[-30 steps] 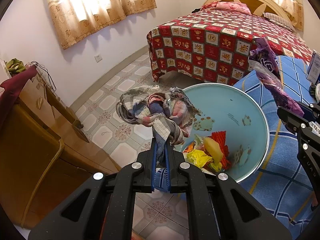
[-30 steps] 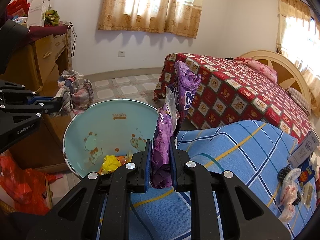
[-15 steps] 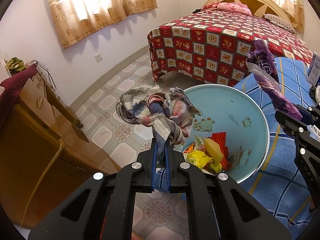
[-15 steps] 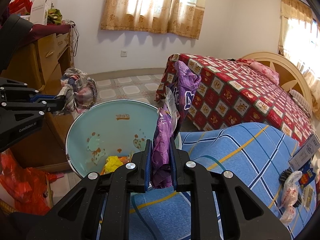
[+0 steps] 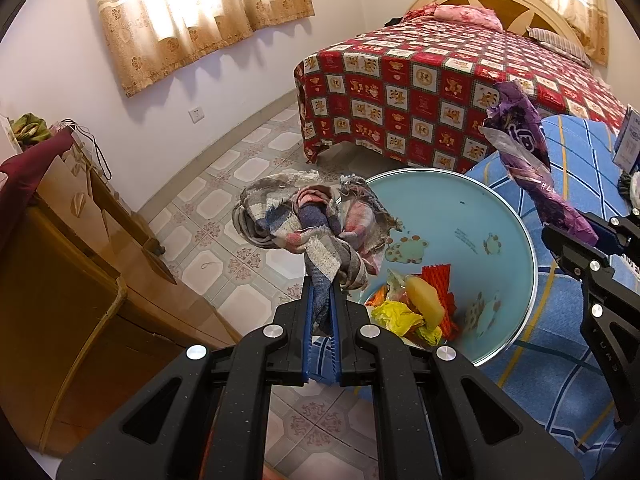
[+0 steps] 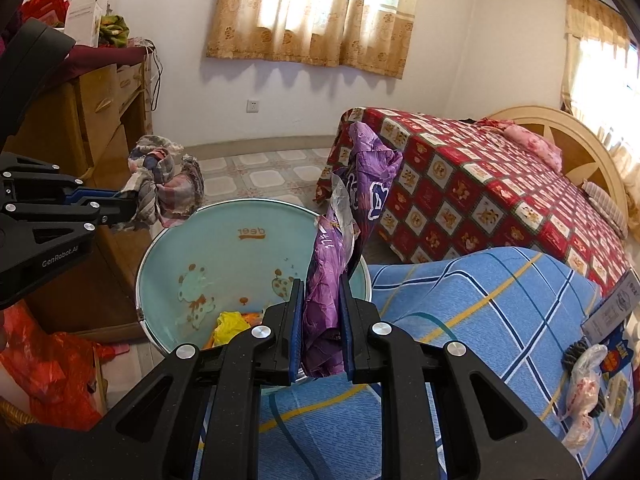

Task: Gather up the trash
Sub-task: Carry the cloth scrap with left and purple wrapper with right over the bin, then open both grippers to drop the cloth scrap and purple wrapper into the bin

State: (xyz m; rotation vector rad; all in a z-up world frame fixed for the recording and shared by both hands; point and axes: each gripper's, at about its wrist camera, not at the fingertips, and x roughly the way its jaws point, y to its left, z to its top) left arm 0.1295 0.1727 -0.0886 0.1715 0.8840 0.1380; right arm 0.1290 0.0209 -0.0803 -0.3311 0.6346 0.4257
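Left gripper [image 5: 322, 312] fingers were clamped on a soft, light wad of plaid cloth [image 5: 308, 224] at the round pale-blue plastic bin's [image 6: 168, 256] left rim. Right gripper [image 6: 322, 328] fingers pinched a crinkly, slippery purple foil wrapper [image 6: 352, 208] mid-length, over the right rim.

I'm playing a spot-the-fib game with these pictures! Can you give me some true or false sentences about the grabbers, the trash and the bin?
1. The left gripper is shut on a checked cloth scrap. True.
2. The right gripper is empty. False: it is clamped on a purple wrapper.
3. The light blue bin already has trash in it. True.
4. The bin is bright red. False: it is light blue with cartoon animals.
5. The purple wrapper lies at the bottom of the bin. False: it is held up in the right gripper.
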